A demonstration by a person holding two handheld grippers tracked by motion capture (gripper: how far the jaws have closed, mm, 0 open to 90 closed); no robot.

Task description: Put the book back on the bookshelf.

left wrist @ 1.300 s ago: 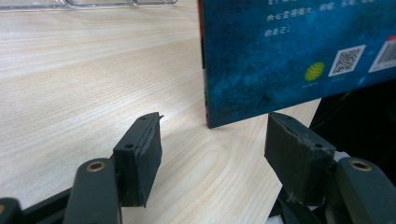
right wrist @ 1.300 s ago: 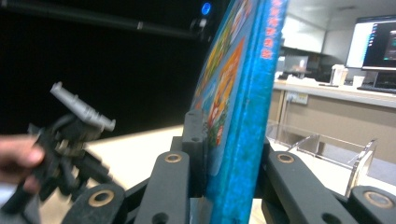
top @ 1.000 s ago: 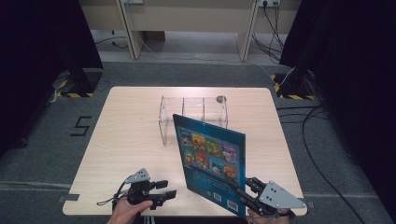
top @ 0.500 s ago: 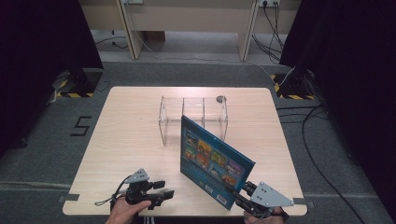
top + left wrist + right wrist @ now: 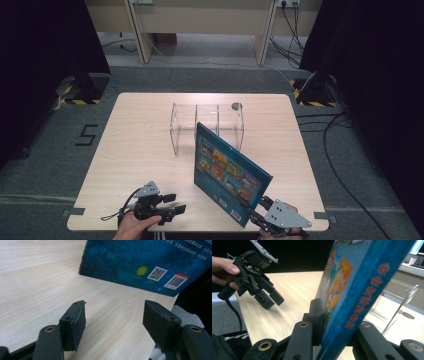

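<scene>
A large blue picture book (image 5: 225, 167) stands tilted on its lower corner near the table's front right, its cover facing left. My right gripper (image 5: 254, 210) is shut on the book's lower edge; in the right gripper view the pads clamp the book (image 5: 362, 285) at its spine. My left gripper (image 5: 176, 202) rests at the front left of the table, apart from the book. Its jaws have just been opening and nothing is between them (image 5: 115, 307). The left gripper view shows the back of the book (image 5: 140, 262), with its barcode, just ahead. A hand holds the left gripper (image 5: 272, 300).
A clear acrylic rack (image 5: 207, 125) with three compartments stands in the middle of the wooden table (image 5: 140, 140), just behind the book. A small grey round thing (image 5: 235, 106) sits at the rack's far right corner. Cables and dark curtains surround the table.
The book has tipped over to the right, its upper right corner dropping lower. The left gripper's jaws have parted a little; that hand stayed in place.
</scene>
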